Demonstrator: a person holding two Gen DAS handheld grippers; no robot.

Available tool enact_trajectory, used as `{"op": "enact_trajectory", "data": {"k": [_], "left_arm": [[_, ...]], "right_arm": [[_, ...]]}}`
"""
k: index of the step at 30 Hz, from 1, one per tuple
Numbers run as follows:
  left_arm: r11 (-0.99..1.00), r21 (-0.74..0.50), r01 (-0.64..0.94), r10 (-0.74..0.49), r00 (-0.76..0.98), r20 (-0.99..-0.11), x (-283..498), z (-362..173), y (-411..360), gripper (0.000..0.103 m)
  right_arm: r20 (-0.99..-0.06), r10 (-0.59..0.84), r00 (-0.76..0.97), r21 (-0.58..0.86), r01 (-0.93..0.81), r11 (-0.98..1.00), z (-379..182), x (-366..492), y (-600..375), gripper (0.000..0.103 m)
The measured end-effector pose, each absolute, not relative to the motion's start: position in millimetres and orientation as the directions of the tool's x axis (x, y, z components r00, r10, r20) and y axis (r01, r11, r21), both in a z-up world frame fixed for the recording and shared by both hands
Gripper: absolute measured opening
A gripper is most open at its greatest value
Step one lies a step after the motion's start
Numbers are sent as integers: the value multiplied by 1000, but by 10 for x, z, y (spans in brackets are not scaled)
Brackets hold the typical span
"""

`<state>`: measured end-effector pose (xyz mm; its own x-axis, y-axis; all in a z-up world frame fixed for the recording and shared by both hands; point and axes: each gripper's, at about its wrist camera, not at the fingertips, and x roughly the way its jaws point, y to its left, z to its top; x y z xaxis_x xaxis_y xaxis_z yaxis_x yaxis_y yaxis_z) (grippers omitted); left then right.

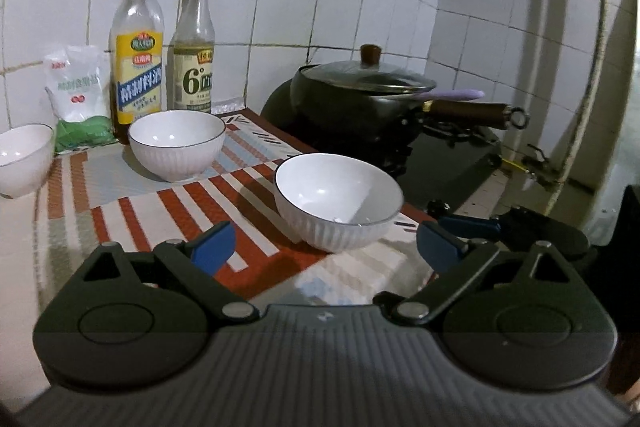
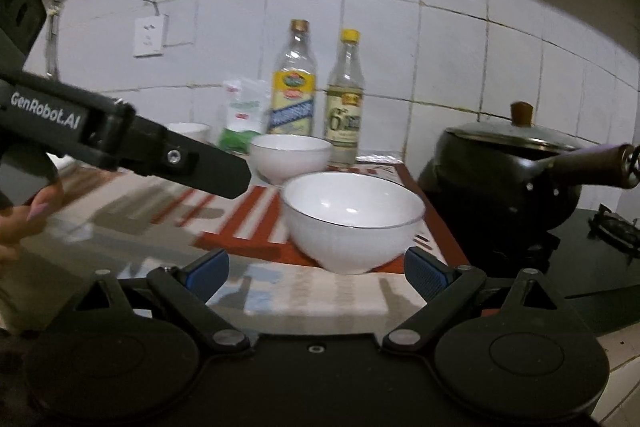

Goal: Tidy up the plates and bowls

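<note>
Three white ribbed bowls stand on the counter. The nearest bowl [image 1: 338, 201] [image 2: 352, 221] sits on a striped mat [image 1: 168, 203], just ahead of both grippers. A second bowl [image 1: 177, 144] [image 2: 291, 157] stands further back by the bottles. A third bowl [image 1: 24, 159] [image 2: 188, 131] is at the far left. My left gripper [image 1: 324, 247] is open and empty, close behind the nearest bowl. My right gripper [image 2: 316, 273] is open and empty, with the nearest bowl between and just beyond its fingertips. The left gripper's body [image 2: 120, 143] shows at the left of the right wrist view.
Two bottles [image 1: 138, 47] [image 1: 194, 47] and a white and green bag [image 1: 78, 95] stand against the tiled wall. A black lidded pan [image 1: 360, 99] [image 2: 504, 171] with a long handle sits on the gas stove [image 1: 452, 159] at right, next to the mat.
</note>
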<state>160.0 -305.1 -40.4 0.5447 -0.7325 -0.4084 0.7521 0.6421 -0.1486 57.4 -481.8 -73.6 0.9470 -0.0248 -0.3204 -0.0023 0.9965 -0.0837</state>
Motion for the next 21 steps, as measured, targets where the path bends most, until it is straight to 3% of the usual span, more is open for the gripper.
{"op": "enact_trajectory", "data": {"k": [14,19,21], "left_arm": [[693,-257,673,-700,546,-460,2229,-543,-3427,81],[708,-294,642,-687,528,-500,2447,-568,-3496,56],[708,-328,625,-688,506,-521,2536,-614,-3509,38]], "right_arm": [[-356,31,934,15,-28,999,-857,1111,-5165,97],[-364,55,930,25,-49,998,-871,1215,-5177,100],[-363,52,930,17,-49,999,-885,1243,-5155,100]]}}
